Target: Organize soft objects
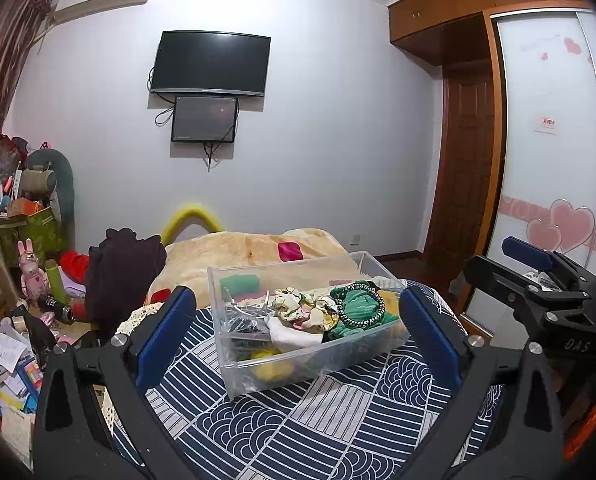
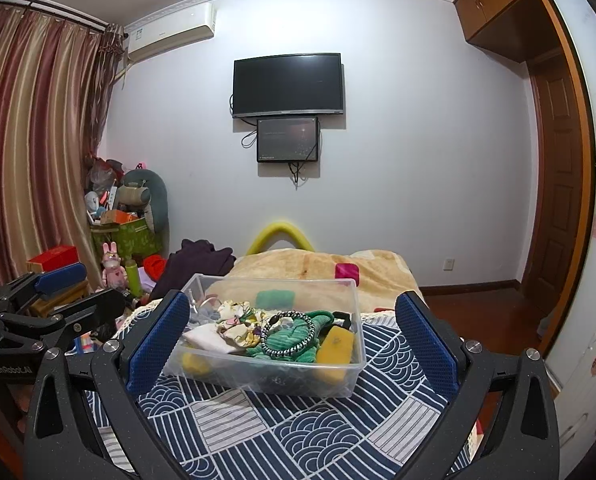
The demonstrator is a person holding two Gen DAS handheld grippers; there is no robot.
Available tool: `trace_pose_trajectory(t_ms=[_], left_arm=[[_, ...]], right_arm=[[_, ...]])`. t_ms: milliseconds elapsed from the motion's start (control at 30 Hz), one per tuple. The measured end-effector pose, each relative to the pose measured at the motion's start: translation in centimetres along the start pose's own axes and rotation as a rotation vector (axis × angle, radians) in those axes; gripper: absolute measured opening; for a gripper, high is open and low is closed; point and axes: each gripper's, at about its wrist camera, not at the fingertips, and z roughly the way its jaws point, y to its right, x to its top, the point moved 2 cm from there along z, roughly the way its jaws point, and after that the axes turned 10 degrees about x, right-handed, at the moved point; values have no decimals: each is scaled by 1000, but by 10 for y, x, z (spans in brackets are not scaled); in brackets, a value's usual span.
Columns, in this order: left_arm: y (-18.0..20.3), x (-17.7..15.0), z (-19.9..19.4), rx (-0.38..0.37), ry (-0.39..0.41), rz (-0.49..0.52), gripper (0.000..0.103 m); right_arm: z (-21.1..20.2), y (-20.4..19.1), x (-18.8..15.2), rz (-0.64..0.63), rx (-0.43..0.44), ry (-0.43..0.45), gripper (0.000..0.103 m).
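Observation:
A clear plastic bin (image 1: 234, 364) (image 2: 349, 376) stands on the navy patterned cloth (image 1: 317, 432) (image 2: 282, 432). It holds soft items: a green knit piece (image 1: 357, 308) (image 2: 298, 340), a floral scrunchie (image 1: 298, 304) (image 2: 238, 320), a black-and-white braided band (image 1: 361, 304) (image 2: 290, 332), a white cloth (image 1: 294, 336) (image 2: 206, 338) and yellow sponges (image 1: 270, 368) (image 2: 335, 344). My left gripper (image 1: 298, 336) is open, short of the bin, empty. My right gripper (image 2: 290, 340) is open, short of the bin, empty. Each gripper shows at the edge of the other's view.
A beige blanket (image 1: 226, 252) (image 2: 305, 268) lies on the bed behind the bin. A dark garment (image 1: 122, 272) (image 2: 194, 268) sits at the left. Clutter and toys (image 1: 26, 272) (image 2: 118, 240) fill the left floor. A wardrobe (image 1: 549, 140) stands at the right.

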Motion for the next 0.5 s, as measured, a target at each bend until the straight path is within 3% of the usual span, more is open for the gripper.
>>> trace_pose_trajectory(t_ms=[500], left_arm=[[6, -3, -1, 10, 10, 22, 103]], right_arm=[[-2, -2, -1, 10, 2, -3, 103]])
